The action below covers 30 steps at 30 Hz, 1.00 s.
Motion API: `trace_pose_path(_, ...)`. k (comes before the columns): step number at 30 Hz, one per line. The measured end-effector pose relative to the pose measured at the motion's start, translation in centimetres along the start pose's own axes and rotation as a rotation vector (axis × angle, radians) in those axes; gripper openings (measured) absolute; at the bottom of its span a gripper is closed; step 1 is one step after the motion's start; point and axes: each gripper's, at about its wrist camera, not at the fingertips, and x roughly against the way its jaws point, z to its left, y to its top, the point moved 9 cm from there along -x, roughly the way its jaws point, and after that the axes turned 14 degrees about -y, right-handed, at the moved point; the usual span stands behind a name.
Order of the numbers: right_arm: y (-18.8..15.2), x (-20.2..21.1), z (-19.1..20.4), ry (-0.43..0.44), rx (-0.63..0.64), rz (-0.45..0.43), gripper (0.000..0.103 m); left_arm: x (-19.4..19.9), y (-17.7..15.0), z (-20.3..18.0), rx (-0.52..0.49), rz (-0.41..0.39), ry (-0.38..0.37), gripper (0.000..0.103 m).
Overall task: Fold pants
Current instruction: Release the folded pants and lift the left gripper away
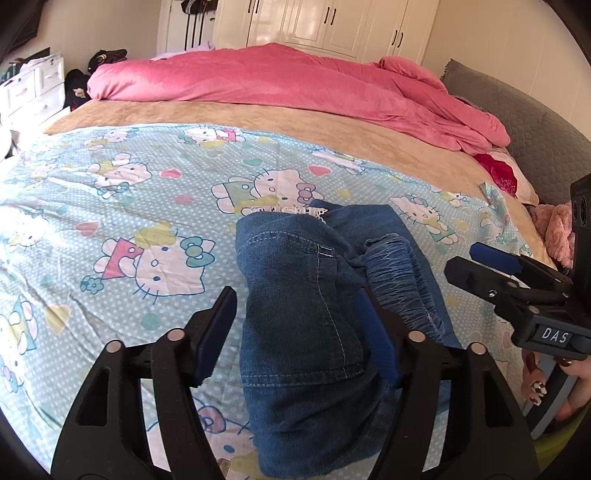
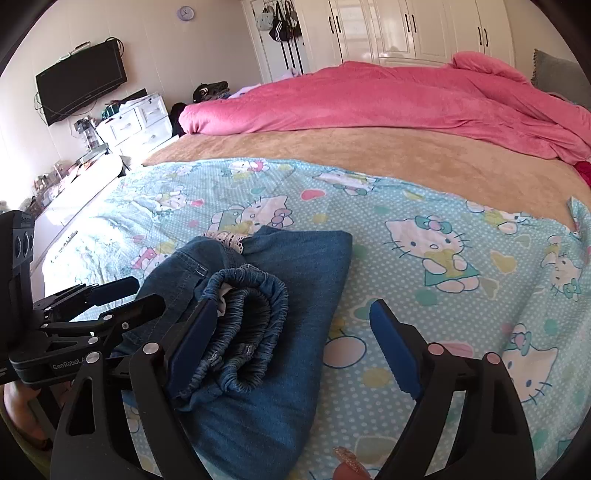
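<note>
Blue denim pants (image 1: 306, 306) lie folded in a compact bundle on the Hello Kitty sheet (image 1: 122, 229). The elastic waistband (image 2: 251, 325) lies on top of the bundle, and a lace trim shows at the far end. My left gripper (image 1: 295, 328) is open, its fingers astride the near part of the pants, just above them. My right gripper (image 2: 291, 347) is open, its left finger (image 2: 195, 339) against the waistband; it also shows in the left wrist view (image 1: 487, 266). The left gripper shows at the left edge of the right wrist view (image 2: 122, 295).
A pink duvet (image 1: 295, 85) is heaped along the far side of the bed over a tan blanket (image 1: 295, 125). A grey headboard (image 1: 535, 122) is at right. White drawers (image 2: 136, 122), a TV (image 2: 81, 81) and wardrobes (image 2: 406, 29) line the walls.
</note>
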Motion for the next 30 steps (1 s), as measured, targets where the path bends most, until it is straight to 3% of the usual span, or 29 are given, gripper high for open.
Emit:
trace_pose_path(2,0.1,0.5,-0.2,-0.005,-0.008,-0.01,0.092,0.5,0.1,-0.1,0.0,-0.009,0.003,0.07)
trace_pose_path(10,0.5,3.2,-0.6,-0.001,-0.026,-0.054,0.097,2.9,0.2,-1.1,-0.02,-0.049,0.019,0.093)
trace_pose_path(22,1.4,7.8,-0.8,0.008,-0.049,-0.148,0.098,6.5,0.9,-2.1,-0.034,-0.111,0.056,0.094)
trace_pose_path(30,0.2,11.0,-0.8,-0.001,-0.035,-0.194,0.099,9.1,-0.6,-2.8,-0.044,-0.125,0.071,0.094)
